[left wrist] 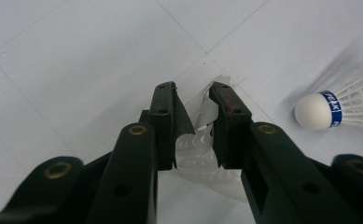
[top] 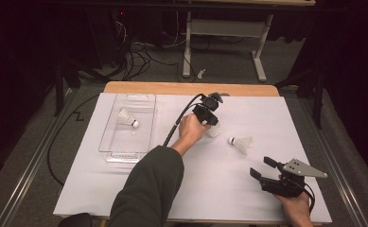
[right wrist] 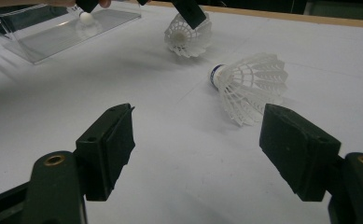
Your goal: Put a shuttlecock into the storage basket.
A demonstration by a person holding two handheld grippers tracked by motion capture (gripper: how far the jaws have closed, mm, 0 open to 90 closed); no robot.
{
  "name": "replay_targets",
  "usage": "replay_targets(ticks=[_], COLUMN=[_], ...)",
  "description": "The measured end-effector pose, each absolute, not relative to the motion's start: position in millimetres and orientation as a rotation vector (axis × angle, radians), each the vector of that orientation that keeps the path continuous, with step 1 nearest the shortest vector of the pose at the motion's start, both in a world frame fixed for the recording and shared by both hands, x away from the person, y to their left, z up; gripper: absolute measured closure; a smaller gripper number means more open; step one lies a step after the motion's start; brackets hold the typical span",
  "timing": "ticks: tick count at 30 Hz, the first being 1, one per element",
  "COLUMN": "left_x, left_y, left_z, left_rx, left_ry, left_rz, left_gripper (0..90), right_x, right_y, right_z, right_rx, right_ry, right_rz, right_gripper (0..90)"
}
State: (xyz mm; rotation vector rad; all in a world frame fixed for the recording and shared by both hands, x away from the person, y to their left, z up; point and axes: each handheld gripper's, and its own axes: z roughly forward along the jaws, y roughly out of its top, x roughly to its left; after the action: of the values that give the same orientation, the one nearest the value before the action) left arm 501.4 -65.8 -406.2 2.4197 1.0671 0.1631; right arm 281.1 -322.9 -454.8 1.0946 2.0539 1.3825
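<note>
The left claw (left wrist: 195,100) is clenched on the feathered skirt of a shuttlecock (left wrist: 200,154), its two black jaws pressing the white feathers from either side. In the high view this left claw (top: 211,124) sits near the middle of the white surface (top: 125,189), and the gripped shuttlecock (top: 213,133) rests on the surface just under it. The right gripper view shows the same shuttlecock (right wrist: 187,36) with a black jaw tip over its feathers.

A second shuttlecock (top: 240,143) lies on its side on the surface, just right of the gripped one and apart from it, its cork tip with a blue band pointing toward the left claw. A third shuttlecock (top: 127,118) lies inside a clear plastic tray (top: 107,142) at the left of the surface.

The right claw (top: 262,168) is released, its jaws spread wide and holding nothing, low over the near right part of the surface. Along its jaws the second shuttlecock (right wrist: 251,84) lies ahead, well clear of them.
</note>
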Motion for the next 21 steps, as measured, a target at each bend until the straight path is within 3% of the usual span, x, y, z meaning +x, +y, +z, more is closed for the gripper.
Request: replay_targets(ticks=[12, 21], left_x=[500.1, 501.7], left_y=[-58.5, -47.8], left_z=[-399.4, -392.1], left_rx=[2.434, 2.412], left_ry=[1.057, 1.059], left_rz=[0.238, 0.234], left_gripper=[84.5, 88.2], right_x=[281.3, 281.4], right_y=[-322.9, -322.8], right_z=[-454.8, -454.9], right_rx=[1.097, 1.098], right_ry=[2.054, 2.054], right_rz=[1.384, 1.383], right_gripper=[26.7, 26.8])
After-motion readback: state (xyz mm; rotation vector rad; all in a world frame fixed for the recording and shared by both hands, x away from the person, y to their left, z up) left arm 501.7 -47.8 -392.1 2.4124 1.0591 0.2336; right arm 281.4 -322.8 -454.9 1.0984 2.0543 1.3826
